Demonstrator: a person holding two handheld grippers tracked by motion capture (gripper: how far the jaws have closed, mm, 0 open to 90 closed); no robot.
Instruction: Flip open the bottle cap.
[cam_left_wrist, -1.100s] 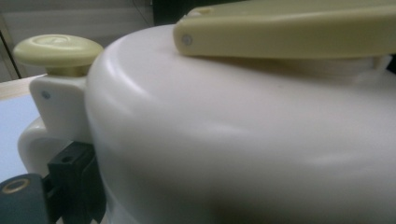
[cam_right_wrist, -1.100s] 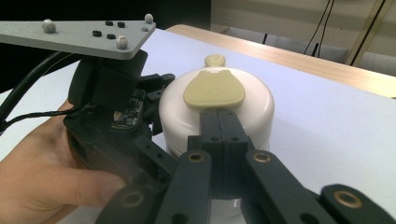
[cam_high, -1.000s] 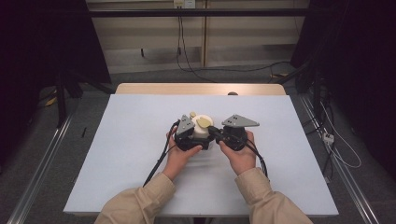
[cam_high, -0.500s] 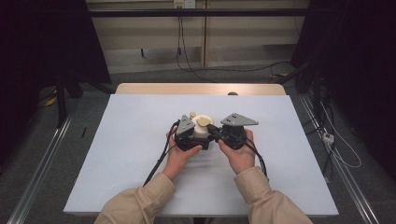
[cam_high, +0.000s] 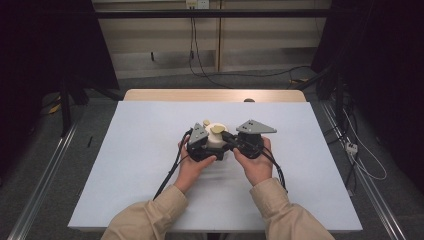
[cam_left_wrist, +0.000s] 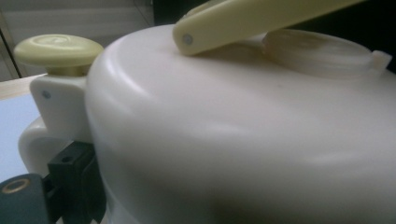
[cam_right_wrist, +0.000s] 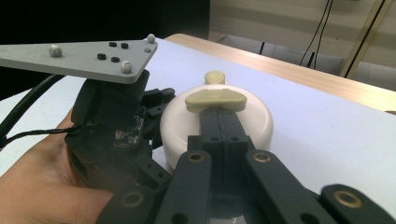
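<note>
Your right claw (cam_right_wrist: 219, 116), jaws pressed together, is clamping the pale-yellow flap (cam_right_wrist: 214, 101) atop the cream rounded plastic jug (cam_high: 216, 136) mid-frame on the white desk (cam_high: 140, 150), while your left claw (cam_high: 207, 150) is apparently bracing its handle (cam_left_wrist: 32, 140); that claw's grip can't be told.

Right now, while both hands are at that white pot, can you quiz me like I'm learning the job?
1. True or false: the right gripper has its jaws wide open.
2. What colour is the knob at the edge of the white pot? A red, B pale yellow, C blue.
3. What does the pot stand on?
Key: 1 false, they are shut. 2 B. 3 the table.
</note>
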